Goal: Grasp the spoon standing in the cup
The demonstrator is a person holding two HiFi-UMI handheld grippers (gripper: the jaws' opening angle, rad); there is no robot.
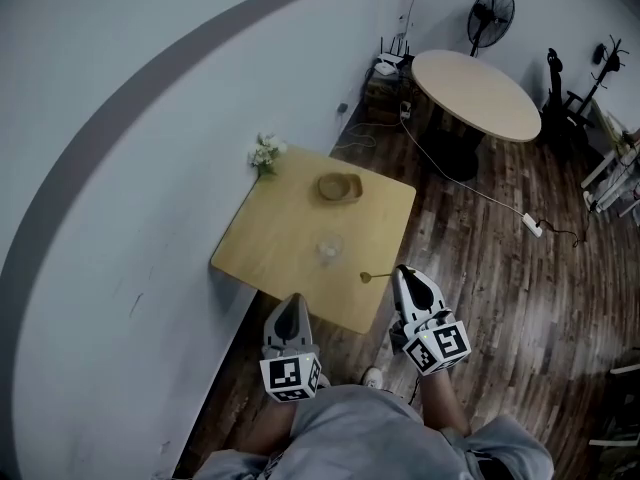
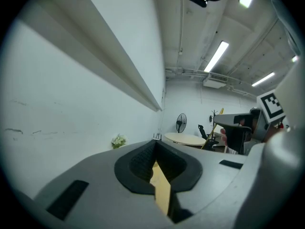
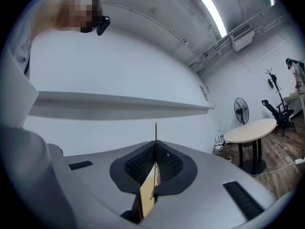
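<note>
A thin gold spoon [image 1: 374, 276] is clamped in my right gripper [image 1: 402, 271], whose jaws are shut on its handle; it sticks out leftward over the near right edge of the wooden table [image 1: 285, 218]. In the right gripper view the spoon's handle [image 3: 156, 133] rises straight up from between the closed pads. The clear glass cup [image 1: 329, 250] stands on the table a little left of the spoon and apart from it. My left gripper [image 1: 292, 302] hovers at the table's near edge, shut with nothing in it; its pads [image 2: 143, 159] meet.
A shallow wooden bowl [image 1: 340, 186] sits at the far side of the table, and a small bunch of white flowers [image 1: 265, 153] stands at its far left corner by the wall. A round table [image 1: 475, 93], a fan [image 1: 491, 13] and cables on the floor lie beyond.
</note>
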